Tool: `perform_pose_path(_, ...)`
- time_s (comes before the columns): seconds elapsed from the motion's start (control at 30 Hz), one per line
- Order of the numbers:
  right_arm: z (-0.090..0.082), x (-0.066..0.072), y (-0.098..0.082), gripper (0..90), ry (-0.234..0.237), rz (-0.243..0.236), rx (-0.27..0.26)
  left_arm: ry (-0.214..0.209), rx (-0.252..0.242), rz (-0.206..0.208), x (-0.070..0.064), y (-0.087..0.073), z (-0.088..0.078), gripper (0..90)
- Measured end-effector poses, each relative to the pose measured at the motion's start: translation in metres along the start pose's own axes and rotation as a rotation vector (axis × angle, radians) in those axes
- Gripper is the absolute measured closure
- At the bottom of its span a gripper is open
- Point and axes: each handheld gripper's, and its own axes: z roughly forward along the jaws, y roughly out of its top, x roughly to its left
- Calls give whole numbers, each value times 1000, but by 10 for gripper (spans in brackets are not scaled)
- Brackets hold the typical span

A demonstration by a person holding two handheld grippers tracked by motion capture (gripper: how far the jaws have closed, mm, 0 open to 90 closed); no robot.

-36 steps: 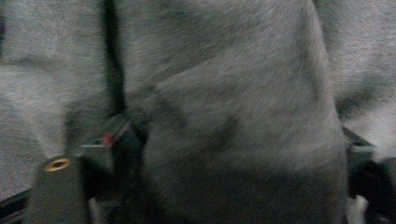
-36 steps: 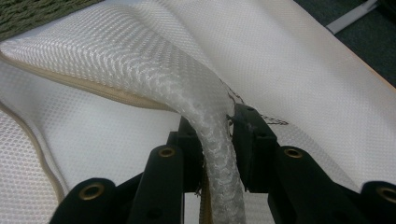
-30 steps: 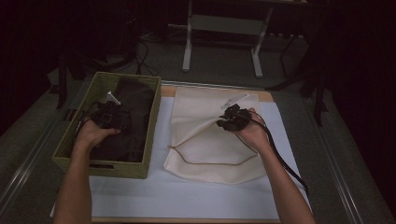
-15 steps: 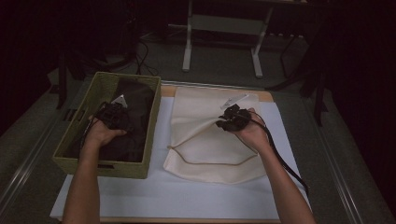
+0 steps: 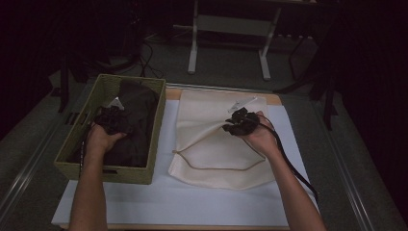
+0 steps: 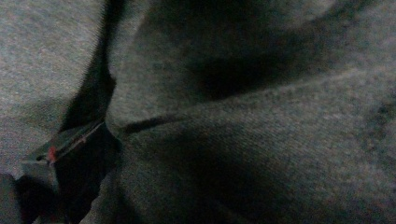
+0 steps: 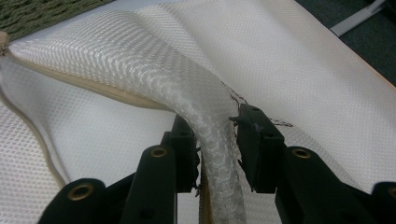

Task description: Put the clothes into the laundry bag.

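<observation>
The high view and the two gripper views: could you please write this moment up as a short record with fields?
setting: table with a white sheet on it
basket: green woven basket at the left, holding dark clothing
bag: cream mesh bag lying on the sheet, zipper edge lifted
left claw: down in the basket, pressed into the dark clothing; jaw state not visible
right claw: pinching a raised fold of the mesh bag, holding its opening up

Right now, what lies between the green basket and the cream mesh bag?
In the high view, only a bare strip of white mat separates the basket from the bag.
</observation>
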Motion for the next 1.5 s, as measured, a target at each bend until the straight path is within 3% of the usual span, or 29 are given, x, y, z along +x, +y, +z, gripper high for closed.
perform_pose_path(0.07,-1,0,0,674,3,-4,2,-20,53,10,-3,2,0,0)
perform_pose_path(0.17,-1,-2,-1,666,7,0,1,-32,138,98,-17,5,-1,1)
perform_pose_path(0.27,0,-3,0,665,13,10,-11,-26,166,146,-25,6,-1,22)
perform_pose_path(0.33,0,-3,0,664,15,10,-15,-21,155,135,-23,6,0,14)
perform_pose_path(0.4,0,-2,0,658,14,9,-13,24,124,133,-20,5,3,0)
perform_pose_path(0.63,-1,-3,0,655,12,10,-15,30,69,78,-9,4,5,0)
perform_pose_path(0.73,0,-2,0,655,12,6,-14,33,69,50,-11,3,7,0)
perform_pose_path(0.87,0,-1,0,653,16,6,-12,9,79,37,-9,3,8,0)
perform_pose_path(1.13,-4,-2,-1,650,20,2,-21,22,81,29,-9,3,9,0)
perform_pose_path(1.4,-4,-3,-1,649,24,13,-28,16,130,16,-14,7,0,193)
perform_pose_path(1.43,-3,-2,-1,649,23,8,-26,8,129,22,-15,7,-1,288)
perform_pose_path(1.5,-3,-2,-1,649,25,12,-24,11,128,35,-16,6,-4,392)
